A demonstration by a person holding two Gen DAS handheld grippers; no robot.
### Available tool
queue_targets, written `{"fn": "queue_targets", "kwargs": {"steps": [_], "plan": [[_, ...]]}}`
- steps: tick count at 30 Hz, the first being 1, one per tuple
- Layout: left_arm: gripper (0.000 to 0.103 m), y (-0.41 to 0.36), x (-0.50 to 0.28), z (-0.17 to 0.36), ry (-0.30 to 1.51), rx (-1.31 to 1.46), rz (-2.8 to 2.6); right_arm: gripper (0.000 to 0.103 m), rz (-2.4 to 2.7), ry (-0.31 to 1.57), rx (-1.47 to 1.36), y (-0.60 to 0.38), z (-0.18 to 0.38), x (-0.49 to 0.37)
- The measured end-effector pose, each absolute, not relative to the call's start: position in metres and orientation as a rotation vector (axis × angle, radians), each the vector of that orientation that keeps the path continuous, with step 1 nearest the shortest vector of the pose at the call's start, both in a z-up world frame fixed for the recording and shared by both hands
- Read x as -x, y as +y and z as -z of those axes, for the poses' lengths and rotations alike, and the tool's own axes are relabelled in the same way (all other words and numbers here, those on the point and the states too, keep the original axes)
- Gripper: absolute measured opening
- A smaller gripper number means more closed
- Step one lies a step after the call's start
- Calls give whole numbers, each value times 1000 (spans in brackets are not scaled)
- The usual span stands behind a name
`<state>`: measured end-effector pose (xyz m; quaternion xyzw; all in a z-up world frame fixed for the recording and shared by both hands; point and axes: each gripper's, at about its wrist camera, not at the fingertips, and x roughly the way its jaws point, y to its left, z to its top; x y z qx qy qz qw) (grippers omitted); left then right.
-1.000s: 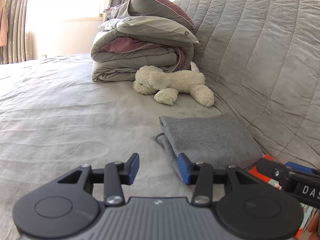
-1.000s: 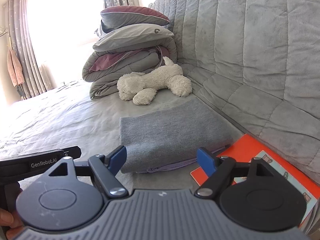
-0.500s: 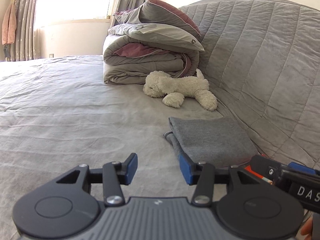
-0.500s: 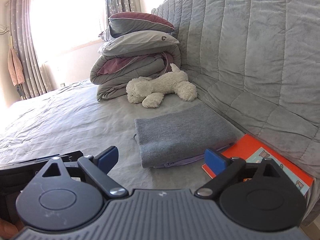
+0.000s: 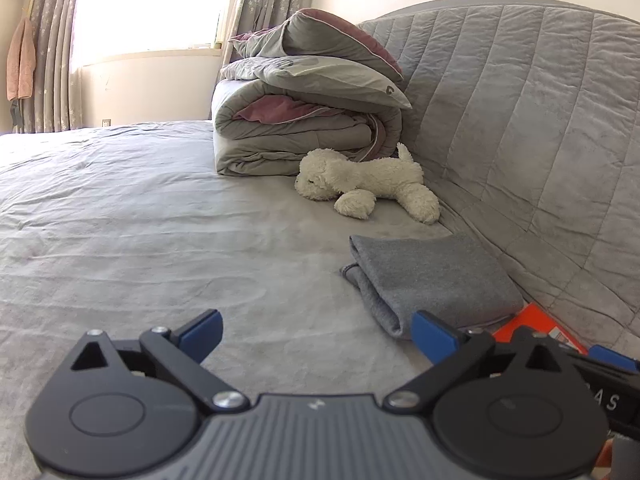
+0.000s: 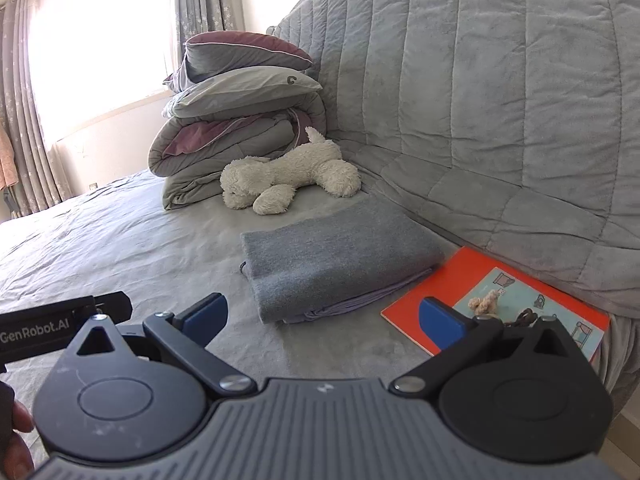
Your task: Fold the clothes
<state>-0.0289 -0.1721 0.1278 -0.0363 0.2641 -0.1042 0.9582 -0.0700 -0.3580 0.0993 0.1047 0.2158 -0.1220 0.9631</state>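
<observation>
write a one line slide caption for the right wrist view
Open right gripper backs off a folded grey garment on the bed.

Home bedroom: wide bed (image 5: 140,216) under grey sheet, quilted headboard (image 6: 500,100), stacked duvet and pillows (image 5: 304,120), plush dog (image 5: 368,184), curtained sunlit window (image 5: 152,4), picture book (image 6: 500,304) beside folded grey garment (image 6: 336,252).

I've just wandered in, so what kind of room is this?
Most likely a bedroom: a wide bed with a padded headboard, stacked folded bedding and a plush dog by a curtained window.

"GenRobot.AI" on left gripper (image 6: 66,326)
</observation>
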Motion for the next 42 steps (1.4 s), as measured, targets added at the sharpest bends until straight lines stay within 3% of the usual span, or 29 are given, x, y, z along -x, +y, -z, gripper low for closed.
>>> {"fn": "queue_targets", "kwargs": {"steps": [17, 42], "plan": [[102, -166, 33, -117, 576, 38, 192, 103, 384, 455, -415, -375, -71, 80], [102, -169, 31, -106, 647, 28, 214, 103, 368, 447, -383, -370, -74, 80]]}}
